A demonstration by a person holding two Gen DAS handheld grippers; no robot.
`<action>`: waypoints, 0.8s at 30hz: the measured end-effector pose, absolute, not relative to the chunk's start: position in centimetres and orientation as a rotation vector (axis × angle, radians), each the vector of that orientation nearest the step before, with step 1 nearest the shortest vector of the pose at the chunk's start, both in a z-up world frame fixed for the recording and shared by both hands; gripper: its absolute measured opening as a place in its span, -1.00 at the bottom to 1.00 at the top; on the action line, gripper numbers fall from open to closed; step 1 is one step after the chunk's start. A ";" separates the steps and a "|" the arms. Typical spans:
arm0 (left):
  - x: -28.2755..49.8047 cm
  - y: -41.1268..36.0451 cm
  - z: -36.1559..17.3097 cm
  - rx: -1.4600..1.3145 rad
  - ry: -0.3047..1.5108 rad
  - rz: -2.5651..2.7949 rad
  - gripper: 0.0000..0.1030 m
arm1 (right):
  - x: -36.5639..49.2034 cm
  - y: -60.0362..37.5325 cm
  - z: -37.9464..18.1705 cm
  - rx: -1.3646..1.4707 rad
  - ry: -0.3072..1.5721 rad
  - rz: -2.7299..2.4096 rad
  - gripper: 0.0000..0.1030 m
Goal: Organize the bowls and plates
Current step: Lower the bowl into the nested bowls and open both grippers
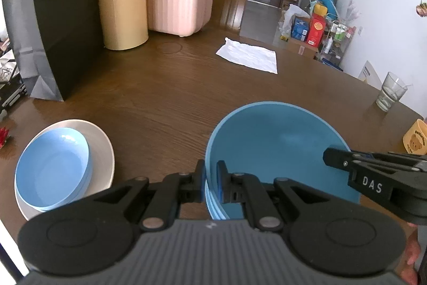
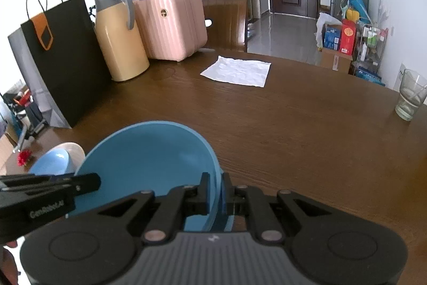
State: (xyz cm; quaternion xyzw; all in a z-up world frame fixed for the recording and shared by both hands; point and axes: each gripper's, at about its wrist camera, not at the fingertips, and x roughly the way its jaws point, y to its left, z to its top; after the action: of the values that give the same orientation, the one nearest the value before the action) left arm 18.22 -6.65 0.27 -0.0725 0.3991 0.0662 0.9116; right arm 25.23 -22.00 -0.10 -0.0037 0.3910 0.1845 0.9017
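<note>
done: we see a light blue bowl (image 1: 52, 170) nested in the cream plate (image 1: 102, 151) | now: left gripper (image 1: 210, 182) and right gripper (image 2: 214, 194) clamp opposite rims of our big blue bowl (image 1: 277, 151) above the table (image 1: 173, 98) | left: stacking it

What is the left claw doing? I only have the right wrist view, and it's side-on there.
Observer: The left claw is shut on the big blue bowl, at its left rim, with one finger inside and one outside.
Operator: And the small bowl behind it? It's half hidden for me.
Observer: The light blue bowl sits on a white plate, empty and clear of the big one.
</note>
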 end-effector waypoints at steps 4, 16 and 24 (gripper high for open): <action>18.3 -6.6 0.1 -0.136 0.808 0.128 -0.84 | 25.0 -21.9 -0.6 -0.029 0.793 0.378 -0.85; 18.8 -6.4 -1.0 -0.131 0.836 0.096 -0.84 | 25.1 -21.5 -1.7 -0.076 0.802 0.348 -0.85; 18.7 -6.0 -1.2 -0.138 0.830 0.082 -0.84 | 24.8 -21.2 -1.8 -0.090 0.794 0.342 -0.84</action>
State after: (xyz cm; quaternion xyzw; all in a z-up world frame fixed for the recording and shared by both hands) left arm 18.69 -5.97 -1.19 -0.0668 0.4026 0.0397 0.9121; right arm 24.79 -21.19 -1.77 -0.0437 0.3848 0.1655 0.9070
